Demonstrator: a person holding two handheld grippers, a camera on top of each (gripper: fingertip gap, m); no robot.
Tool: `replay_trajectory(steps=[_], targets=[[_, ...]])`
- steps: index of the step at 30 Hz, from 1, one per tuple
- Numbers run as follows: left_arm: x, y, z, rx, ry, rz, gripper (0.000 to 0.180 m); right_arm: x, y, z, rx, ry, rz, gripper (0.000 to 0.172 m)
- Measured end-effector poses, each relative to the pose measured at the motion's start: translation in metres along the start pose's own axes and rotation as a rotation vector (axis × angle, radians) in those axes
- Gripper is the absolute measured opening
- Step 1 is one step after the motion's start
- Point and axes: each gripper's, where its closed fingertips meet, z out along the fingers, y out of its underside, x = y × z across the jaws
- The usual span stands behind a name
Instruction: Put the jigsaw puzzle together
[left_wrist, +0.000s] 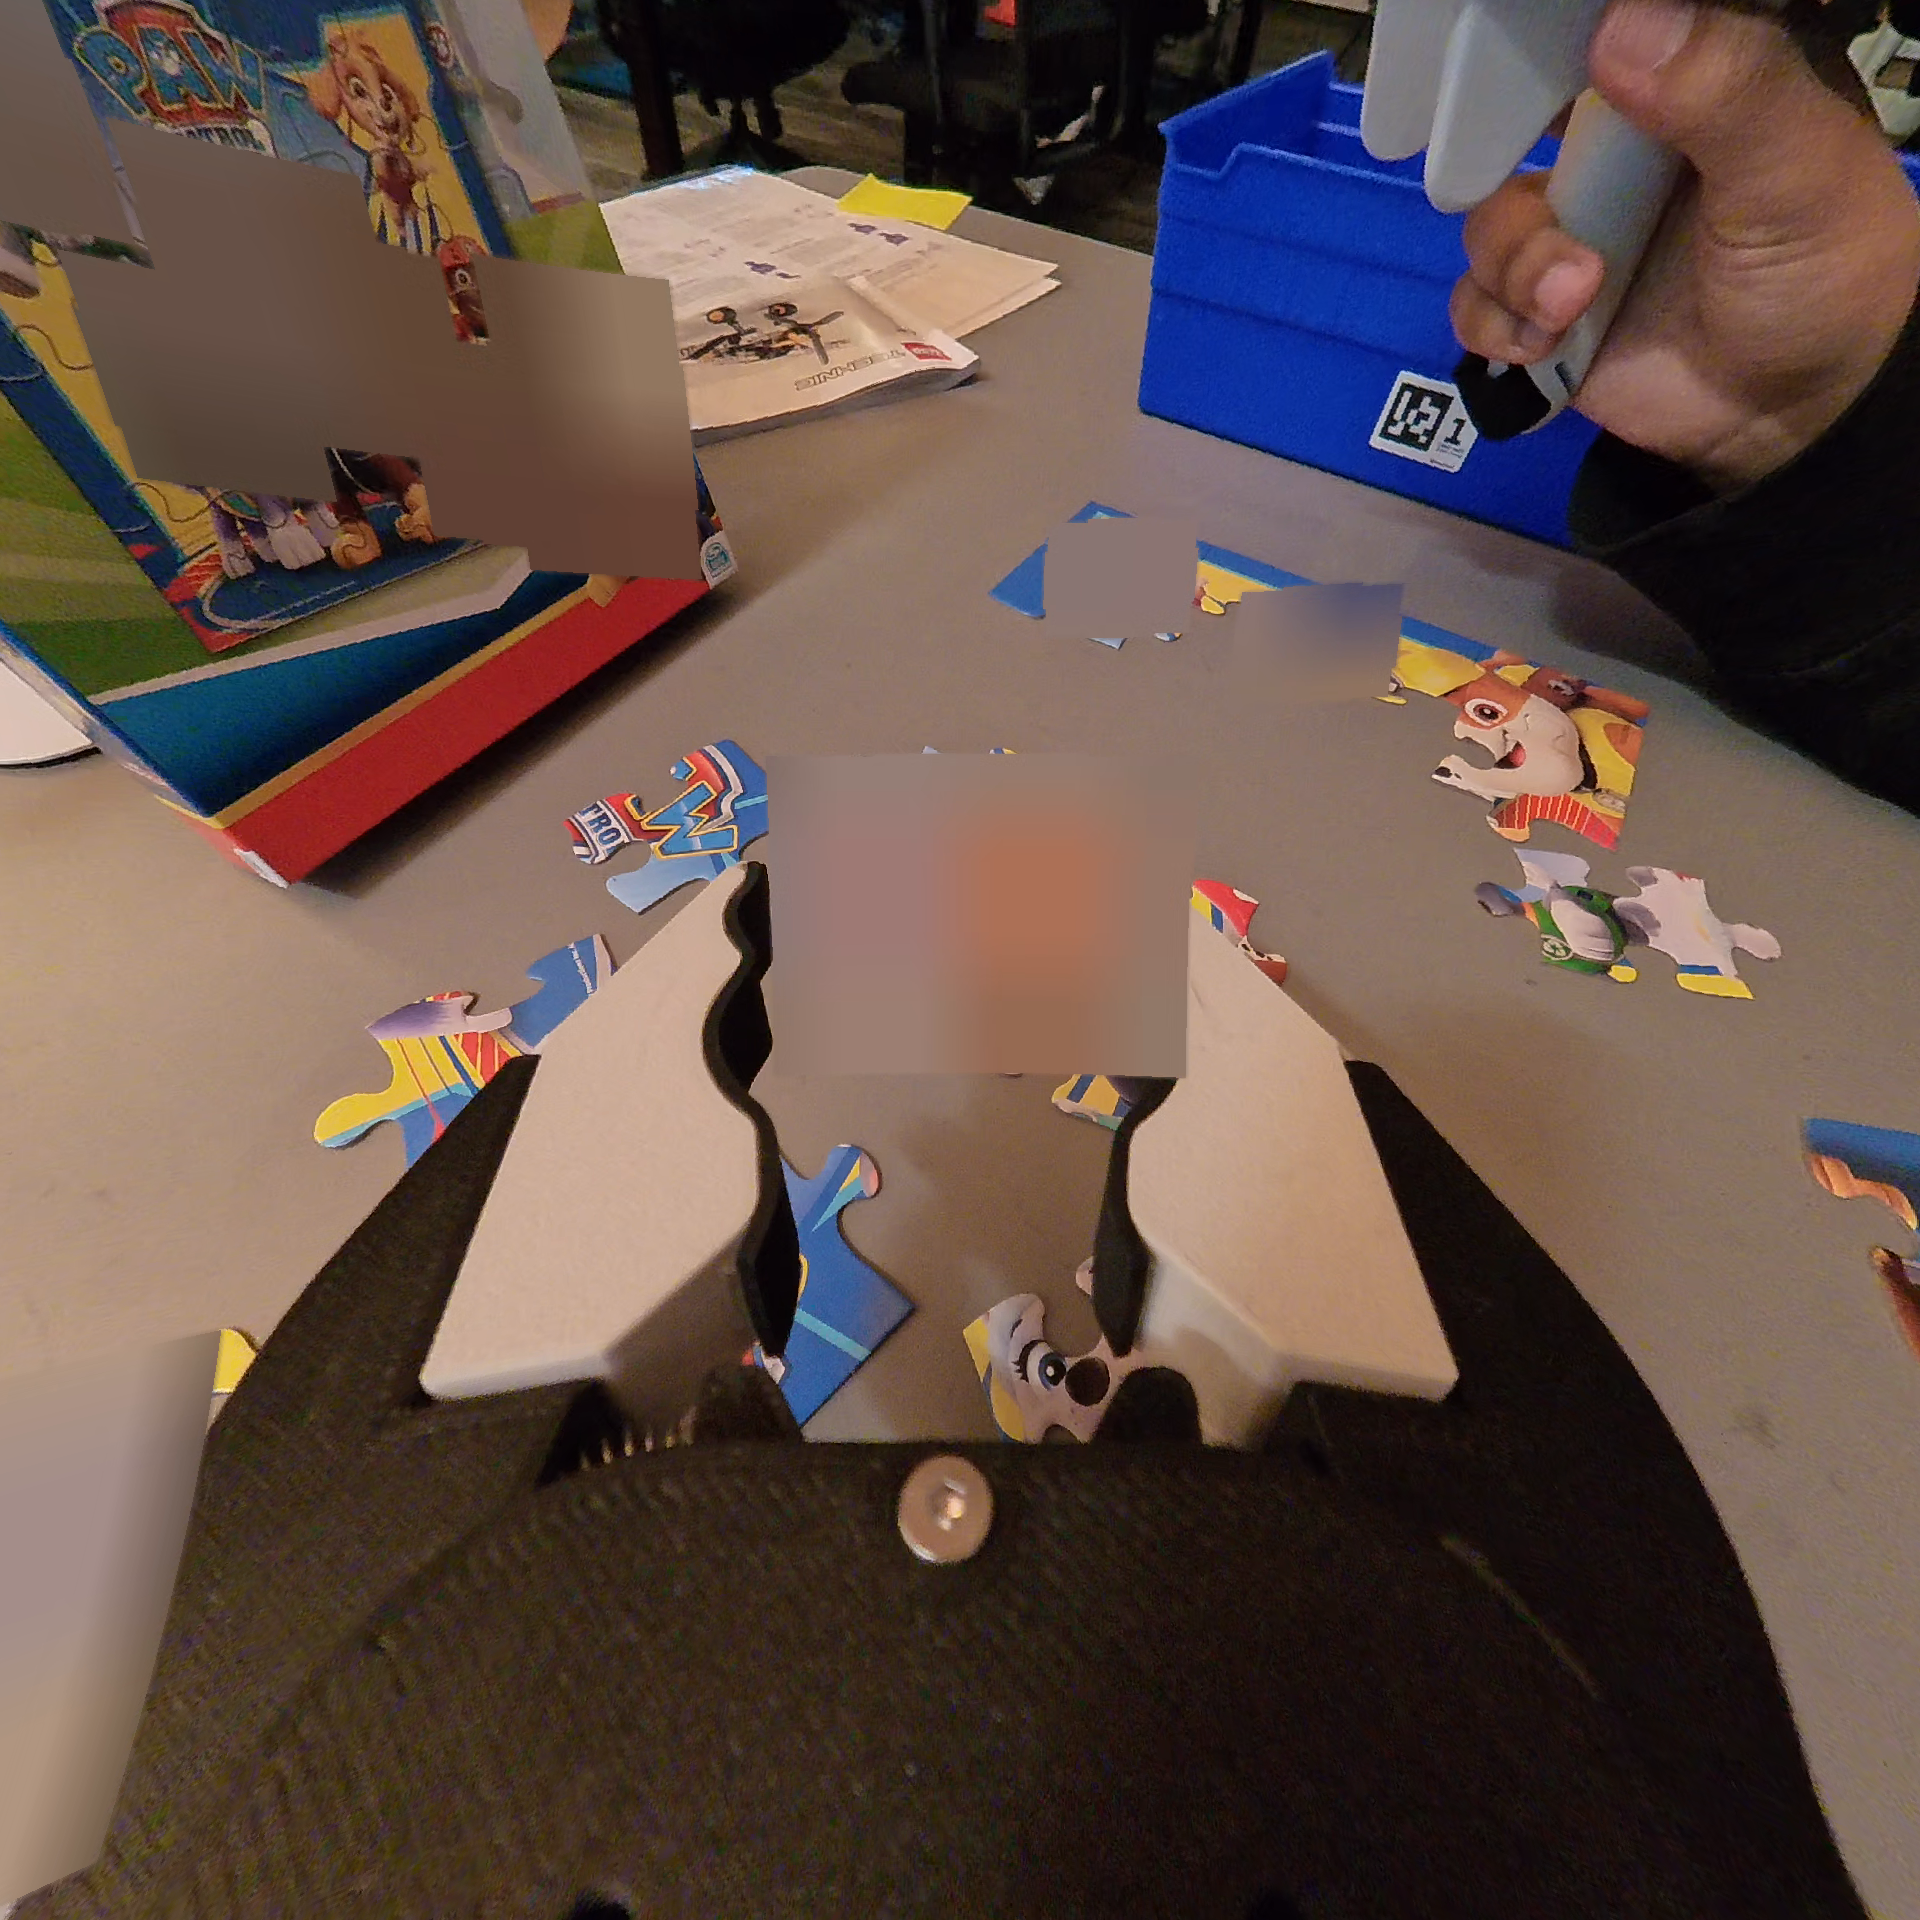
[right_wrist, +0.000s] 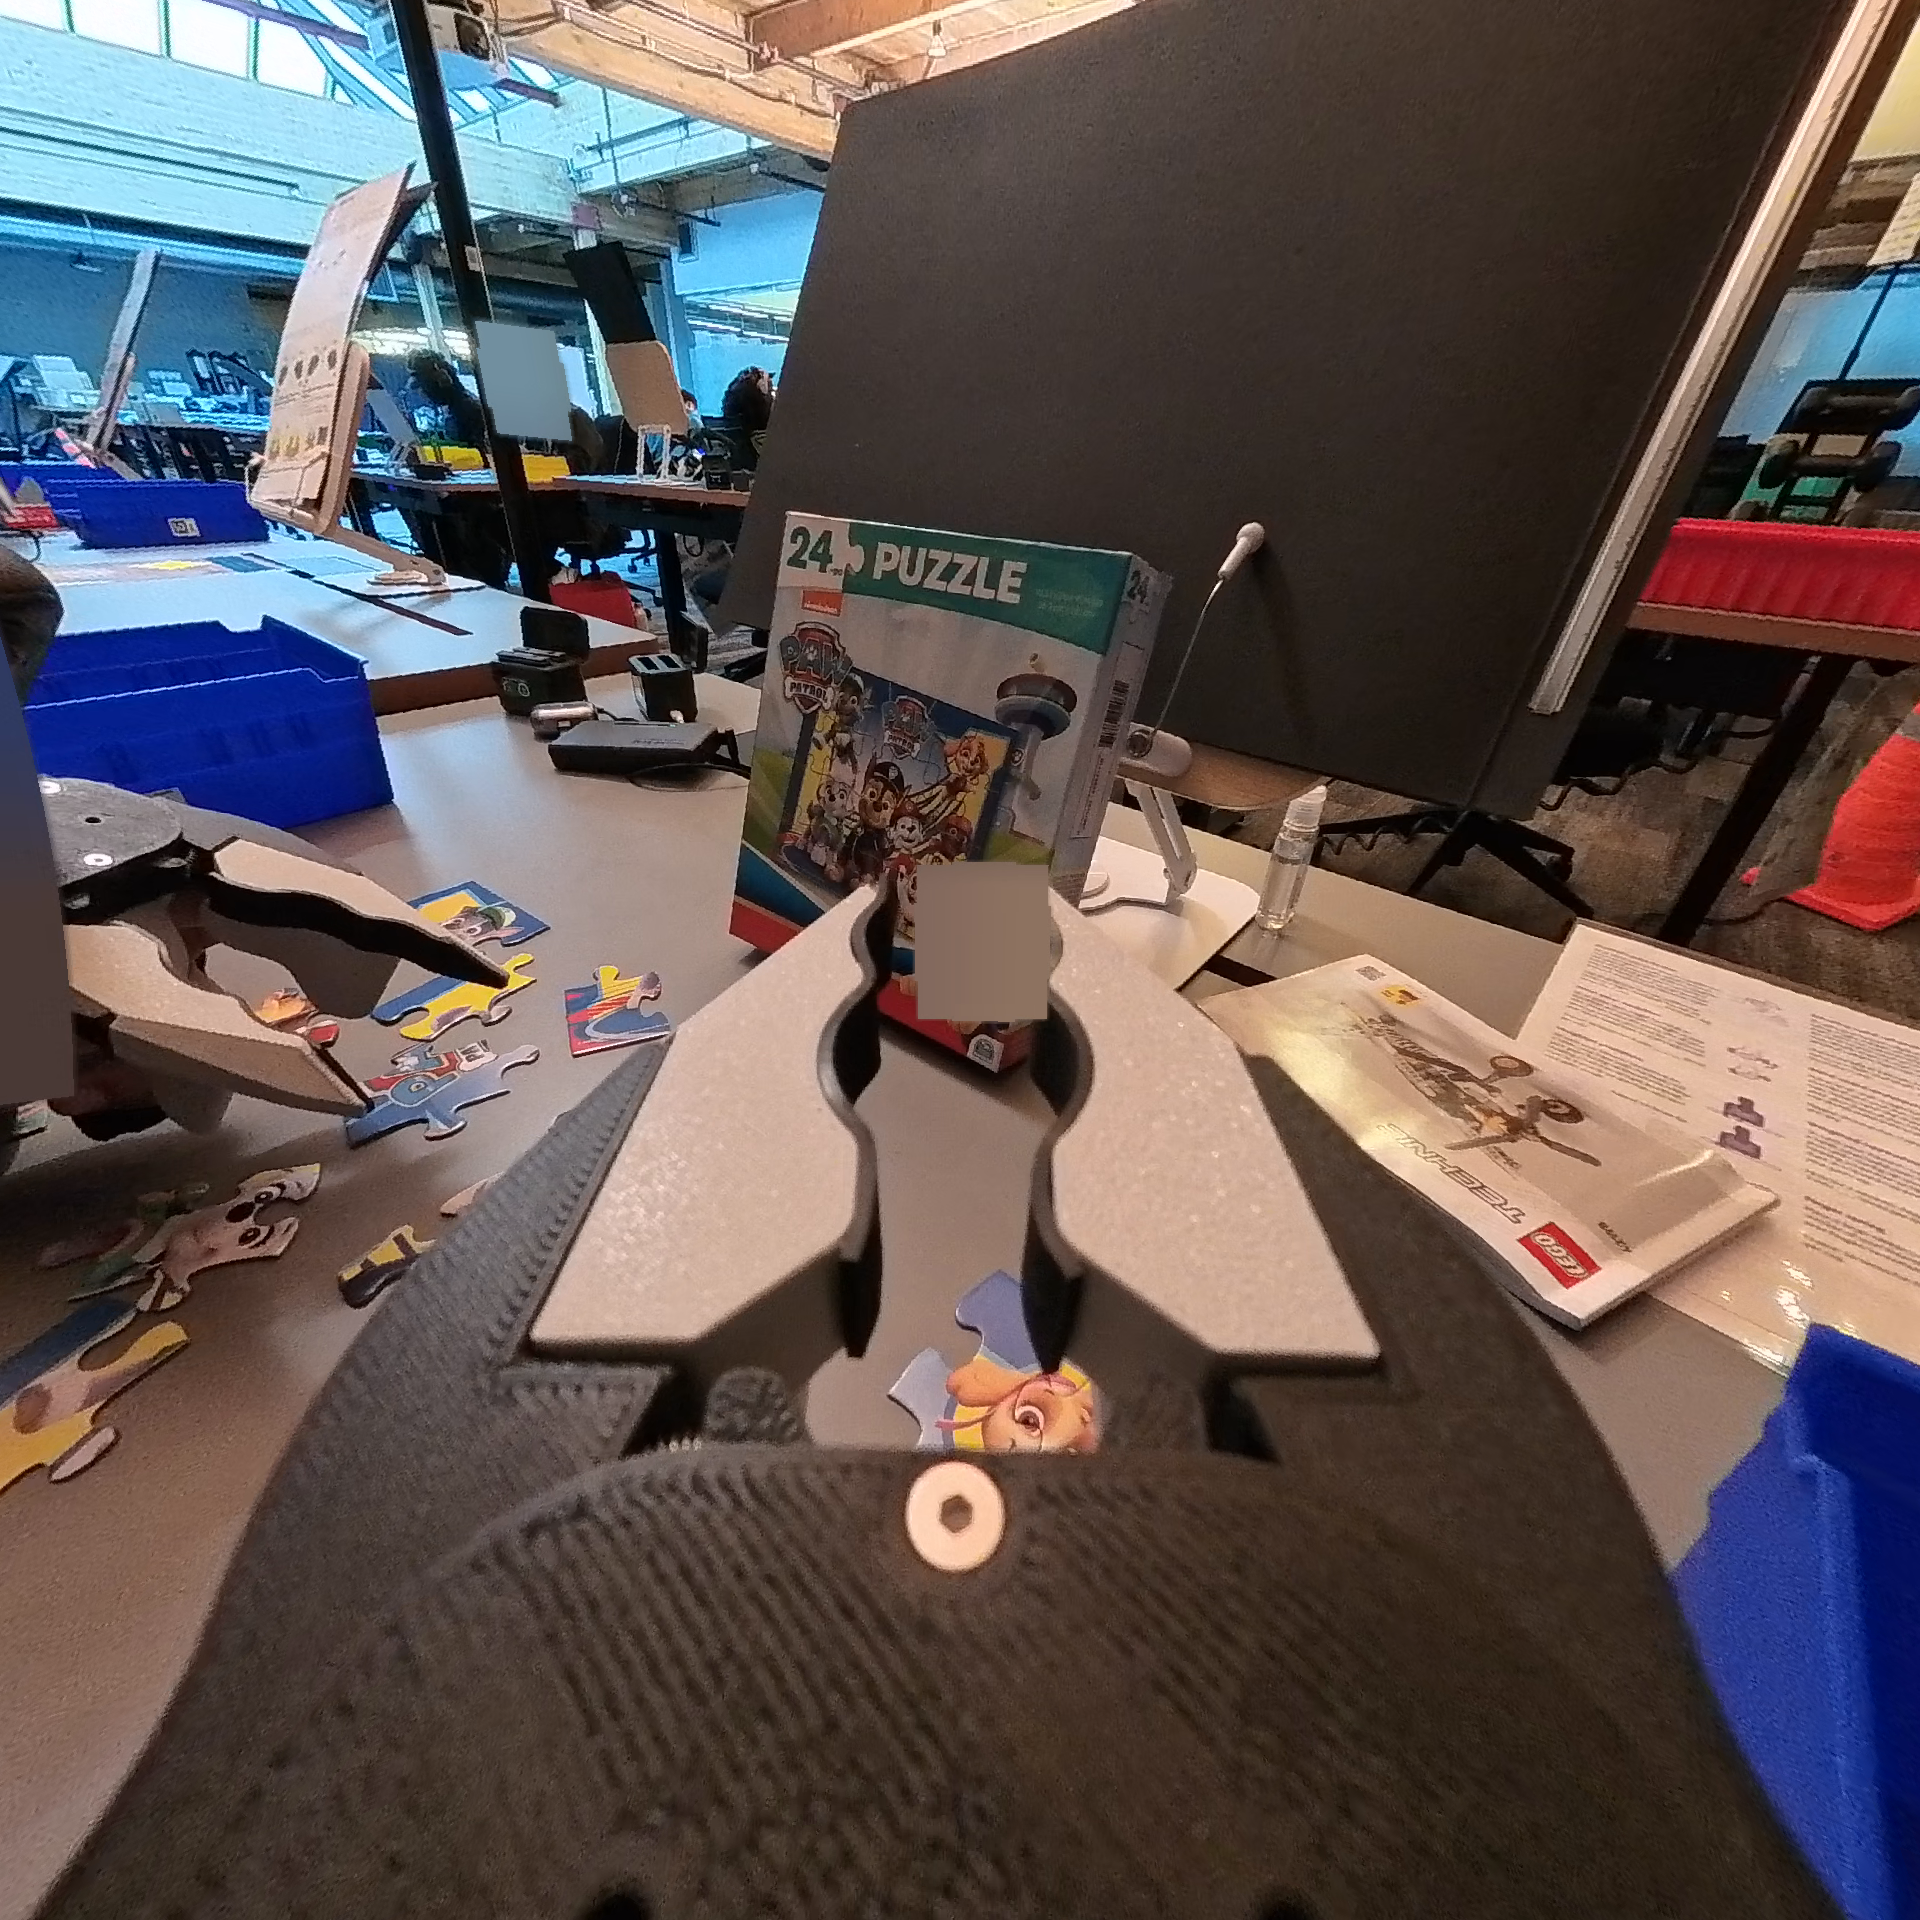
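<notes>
Two hand-held grippers hovering over scattered puzzle pieces (left_wrist: 675, 821)
Left gripper (left_wrist: 971, 894) is gaping wide, gripping nothing; right gripper (right_wrist: 966, 914) is standing narrowly parted, any hold impossible to tell; puzzle box (right_wrist: 935, 727) is standing at its twelve o'clock.

The left wrist view is dim and warm-toned, the far background nearly black, with soft shadows under the puzzle box (left_wrist: 312, 665) on the grey surface (left_wrist: 935, 644). The right wrist view is brighter, cool daylight entering from skylights far left, with glare on the glossy booklet (right_wrist: 1475, 1143). Both views bulge strongly at the edges, and the near tongs bodies look soft.
</notes>
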Motion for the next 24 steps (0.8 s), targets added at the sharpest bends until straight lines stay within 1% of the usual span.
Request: replay_trajectory(steps=[24], targets=[[-0.0009, -0.0006, -0.0003, 0.002, -0.007, -0.001, 0.066, -0.0016, 0.0003, 0.0002, -0.002, -0.001, -0.007, 0.022]])
